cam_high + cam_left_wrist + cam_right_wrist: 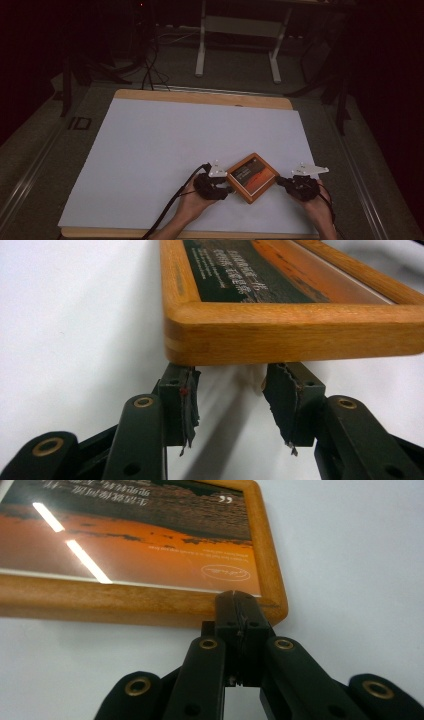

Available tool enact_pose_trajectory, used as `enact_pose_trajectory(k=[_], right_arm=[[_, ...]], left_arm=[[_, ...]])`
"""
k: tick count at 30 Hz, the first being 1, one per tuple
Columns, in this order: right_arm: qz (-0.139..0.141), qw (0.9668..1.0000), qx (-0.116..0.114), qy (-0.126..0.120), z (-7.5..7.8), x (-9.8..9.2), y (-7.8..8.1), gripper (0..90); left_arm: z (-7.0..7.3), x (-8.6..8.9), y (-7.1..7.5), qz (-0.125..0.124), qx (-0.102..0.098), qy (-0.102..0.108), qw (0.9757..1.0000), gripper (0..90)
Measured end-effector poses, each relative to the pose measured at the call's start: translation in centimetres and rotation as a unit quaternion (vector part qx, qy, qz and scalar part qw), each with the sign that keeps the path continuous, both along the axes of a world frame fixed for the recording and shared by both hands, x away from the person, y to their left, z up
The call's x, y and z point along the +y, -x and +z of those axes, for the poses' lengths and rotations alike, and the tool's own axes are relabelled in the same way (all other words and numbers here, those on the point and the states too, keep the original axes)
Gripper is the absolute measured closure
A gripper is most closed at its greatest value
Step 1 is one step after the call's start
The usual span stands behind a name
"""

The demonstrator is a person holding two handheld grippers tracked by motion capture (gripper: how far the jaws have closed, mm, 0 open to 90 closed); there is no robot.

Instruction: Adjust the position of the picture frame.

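In the lower middle of the high view, a wooden picture frame [252, 177] lies flat on the white sheet [165, 150] that covers the table, turned so that its corners point up, down, left and right in the picture. It holds a print with a dark band bearing pale lettering and an orange band beside it.

At the frame's left corner sits the left gripper [223, 188], held by a hand [192, 205] that comes in from the bottom edge. In the left gripper view the frame's rounded wooden edge [295, 332] runs across the middle of the picture, and the two black jaws rise from below with their worn pads [189, 405] just under that edge. The jaws stand partly apart with a bare gap between them; nothing is pinched, and whether the pad tips touch the wood cannot be told.

At the frame's right corner sits the right gripper [281, 181], held by the other hand [317, 210]. In the right gripper view its jaws [239, 612] are pressed together, pad to pad, with their tips right at the lower wooden edge of the frame [125, 602], near its right corner. Ceiling lights glare on the glass.

A black cable [172, 205] trails from the left gripper toward the bottom edge.
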State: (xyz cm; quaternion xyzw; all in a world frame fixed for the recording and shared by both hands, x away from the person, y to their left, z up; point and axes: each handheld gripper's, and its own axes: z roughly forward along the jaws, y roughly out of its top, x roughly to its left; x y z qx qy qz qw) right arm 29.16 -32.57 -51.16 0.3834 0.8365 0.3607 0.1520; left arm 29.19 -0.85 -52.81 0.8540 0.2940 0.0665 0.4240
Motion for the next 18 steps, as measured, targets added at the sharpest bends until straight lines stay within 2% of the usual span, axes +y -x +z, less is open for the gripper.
enact_pose_trajectory(k=[9, 11, 18], right_arm=[[0.001, 1.0000, -0.004, 0.001, 0.1, 0.4, -0.2, 89.5], [0.002, 1.0000, -0.007, 0.001, 0.2, 0.5, -0.3, 89.4], [0.008, 0.9999, -0.005, 0.003, 0.2, 1.0, -0.5, 88.5]], left_arm=[[0.3, -0.1, -1.9, 0.004, -0.009, -0.010, 0.9999, 56.6], [0.6, 0.0, -2.5, 0.013, -0.012, -0.009, 0.9998, 56.8], [0.0, 0.5, -4.1, 0.024, -0.001, -0.019, 0.9995, 57.6]])
